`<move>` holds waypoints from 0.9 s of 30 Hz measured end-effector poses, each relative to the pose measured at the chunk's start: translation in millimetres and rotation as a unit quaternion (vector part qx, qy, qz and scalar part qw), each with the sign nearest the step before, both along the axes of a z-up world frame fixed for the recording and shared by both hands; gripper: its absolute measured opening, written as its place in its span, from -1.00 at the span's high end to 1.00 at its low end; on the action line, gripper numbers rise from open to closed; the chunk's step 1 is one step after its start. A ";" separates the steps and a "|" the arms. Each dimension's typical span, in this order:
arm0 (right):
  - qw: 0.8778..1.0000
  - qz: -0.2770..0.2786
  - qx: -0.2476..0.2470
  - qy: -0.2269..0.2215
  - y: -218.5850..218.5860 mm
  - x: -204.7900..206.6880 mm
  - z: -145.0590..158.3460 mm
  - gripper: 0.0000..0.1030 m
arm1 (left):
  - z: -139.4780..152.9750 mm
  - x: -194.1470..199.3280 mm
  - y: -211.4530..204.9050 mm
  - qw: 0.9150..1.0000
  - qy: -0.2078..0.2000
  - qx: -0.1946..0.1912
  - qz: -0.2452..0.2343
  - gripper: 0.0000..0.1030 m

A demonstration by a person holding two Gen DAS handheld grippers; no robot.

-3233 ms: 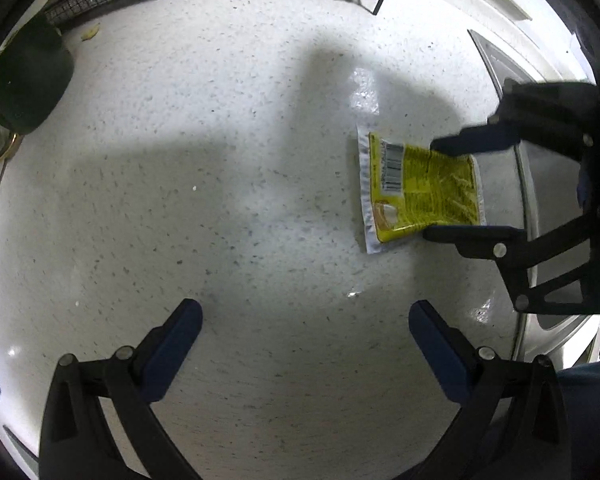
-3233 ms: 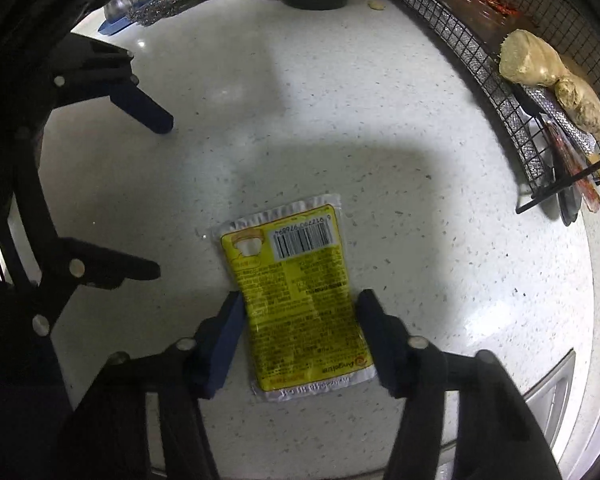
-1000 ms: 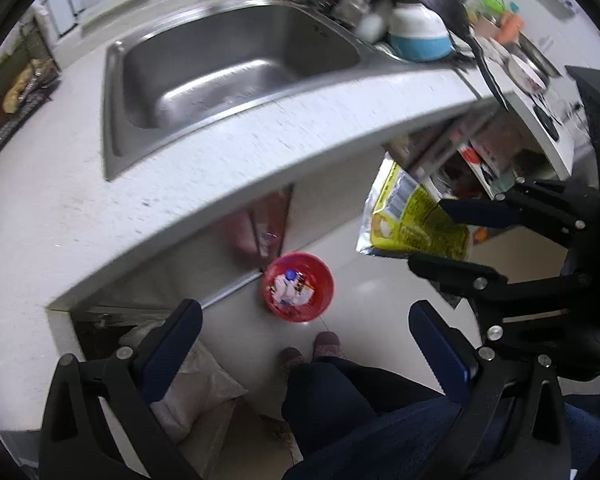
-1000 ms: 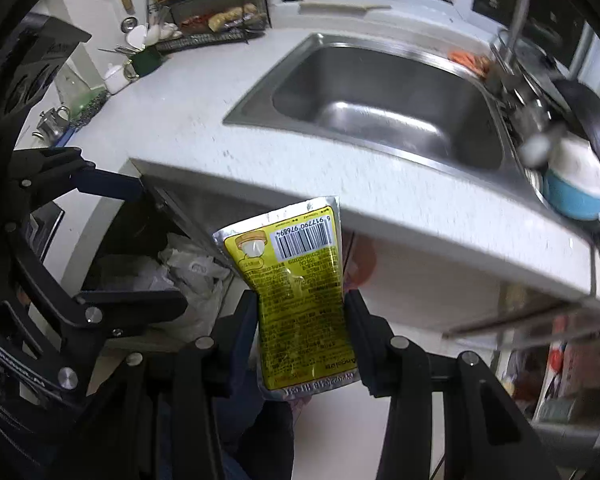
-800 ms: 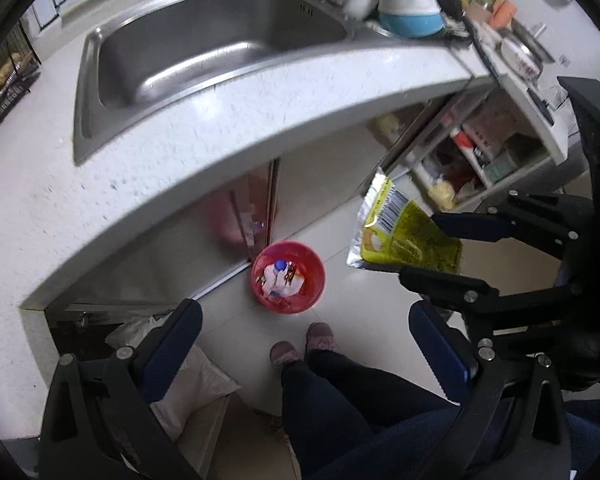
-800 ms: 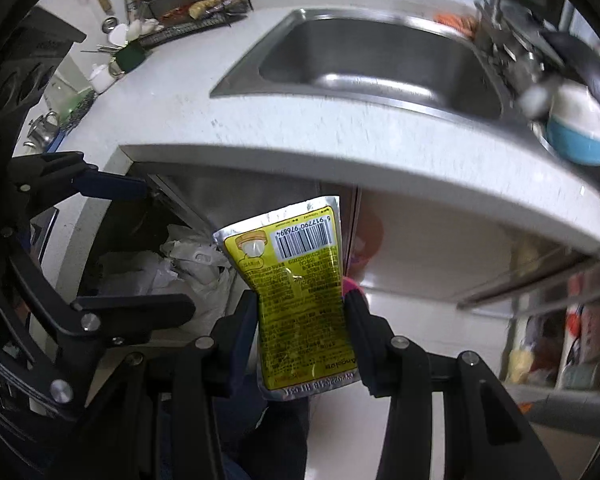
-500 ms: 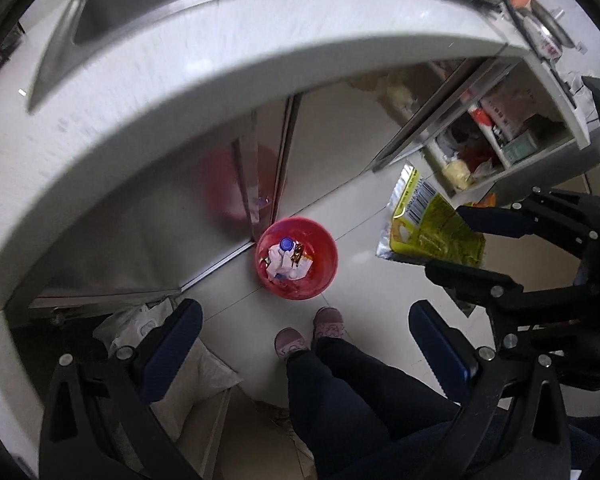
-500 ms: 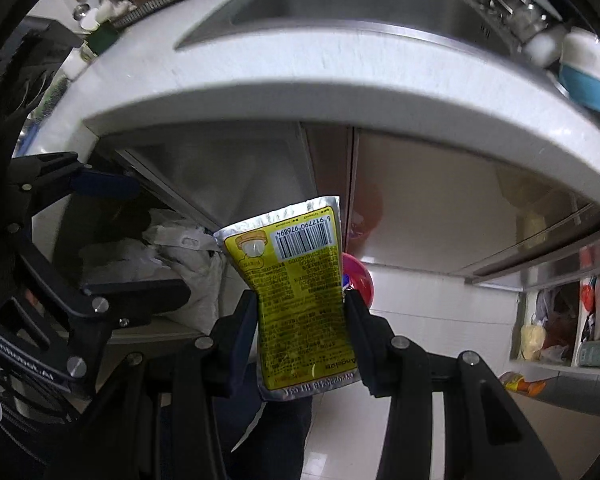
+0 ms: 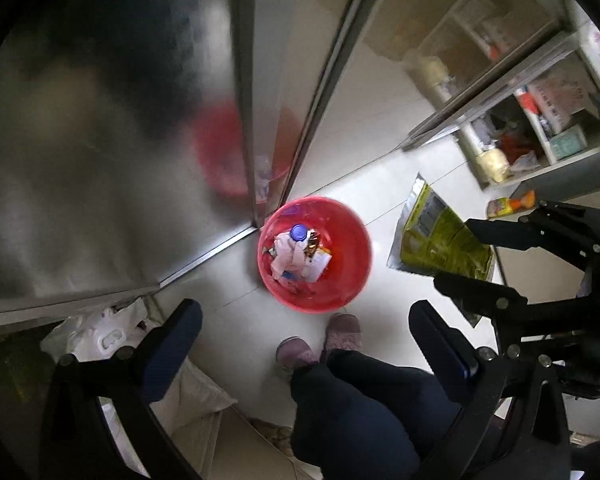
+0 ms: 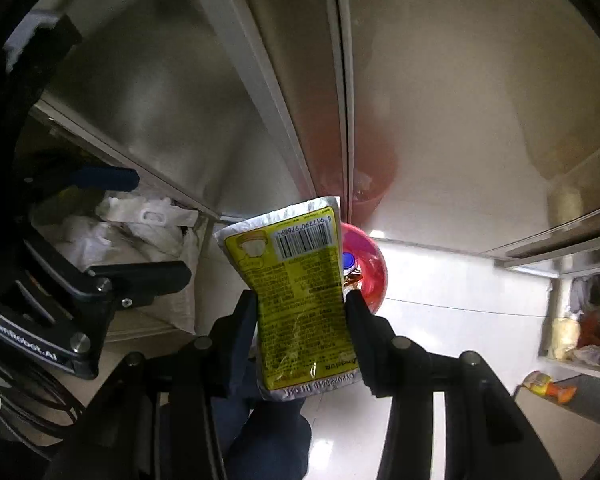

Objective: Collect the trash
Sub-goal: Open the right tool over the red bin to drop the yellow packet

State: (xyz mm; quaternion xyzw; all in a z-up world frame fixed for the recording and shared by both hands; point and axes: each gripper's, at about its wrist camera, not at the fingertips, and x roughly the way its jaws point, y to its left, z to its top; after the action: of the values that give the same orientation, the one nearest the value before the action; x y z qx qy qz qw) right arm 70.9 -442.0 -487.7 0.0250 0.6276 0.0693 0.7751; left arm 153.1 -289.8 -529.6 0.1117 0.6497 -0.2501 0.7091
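Observation:
My right gripper is shut on a yellow and silver snack packet, barcode end up, held in the air. In the left wrist view the packet hangs just right of a red trash bin on the floor. The bin holds a blue-capped bottle and wrappers. In the right wrist view the bin shows partly behind the packet. My left gripper is open and empty, above the floor near the bin.
Steel cabinet doors stand behind the bin. White bags lie in an open cabinet at the left. Open shelves with goods are at the right. The person's legs and shoes stand in front of the bin.
Both grippers have swung down from the counter and sink toward the floor. The red bin now looks larger and closer. The packet stays held in the right gripper.

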 end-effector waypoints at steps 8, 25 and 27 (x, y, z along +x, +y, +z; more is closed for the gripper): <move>1.000 0.013 -0.007 -0.005 -1.1 15.2 -74.8 0.15 | -70.3 10.0 -1.4 1.000 0.005 0.005 -0.002 -0.99; 1.000 0.012 -0.009 0.013 13.6 20.8 -103.3 -0.32 | -93.6 11.2 5.0 1.000 0.015 -0.003 0.000 -0.99; 1.000 0.008 -0.018 0.008 14.4 17.9 -91.3 -0.40 | -82.8 8.7 5.5 1.000 0.014 -0.001 -0.002 -0.99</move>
State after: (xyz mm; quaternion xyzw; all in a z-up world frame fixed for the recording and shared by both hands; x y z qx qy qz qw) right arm 88.8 -427.6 -579.0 0.0069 0.6350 0.0639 0.7698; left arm 161.9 -284.3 -612.5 0.1088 0.6592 -0.2537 0.6994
